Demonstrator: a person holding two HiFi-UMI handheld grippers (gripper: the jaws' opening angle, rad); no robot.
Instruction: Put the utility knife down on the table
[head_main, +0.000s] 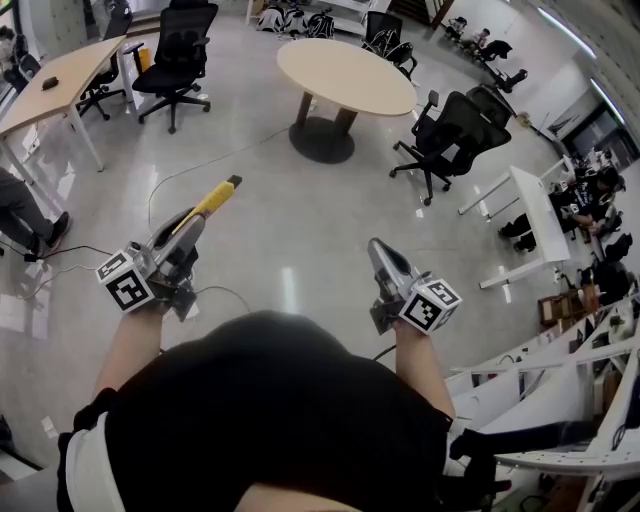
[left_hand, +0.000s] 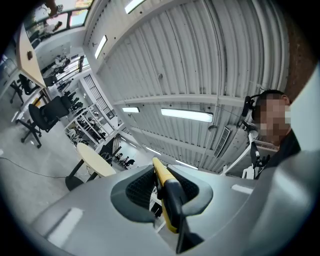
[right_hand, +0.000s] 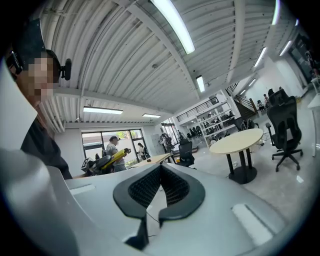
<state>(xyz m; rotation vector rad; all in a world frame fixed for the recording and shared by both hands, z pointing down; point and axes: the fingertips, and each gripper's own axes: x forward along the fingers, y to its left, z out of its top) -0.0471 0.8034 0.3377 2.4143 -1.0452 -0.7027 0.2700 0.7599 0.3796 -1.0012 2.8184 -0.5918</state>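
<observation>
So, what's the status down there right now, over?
Left gripper shut on utility knife. Right gripper shut, empty. Round table ahead, knife not yet down. Office chair beside it.

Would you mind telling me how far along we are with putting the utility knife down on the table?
Done: the yellow utility knife is picked up, clamped between the left gripper's jaws. In hand: it is held in the air over the floor, short of the round table ahead. Left: reach the table, lay the knife on it and open the jaws. The right gripper is shut and empty.
</observation>
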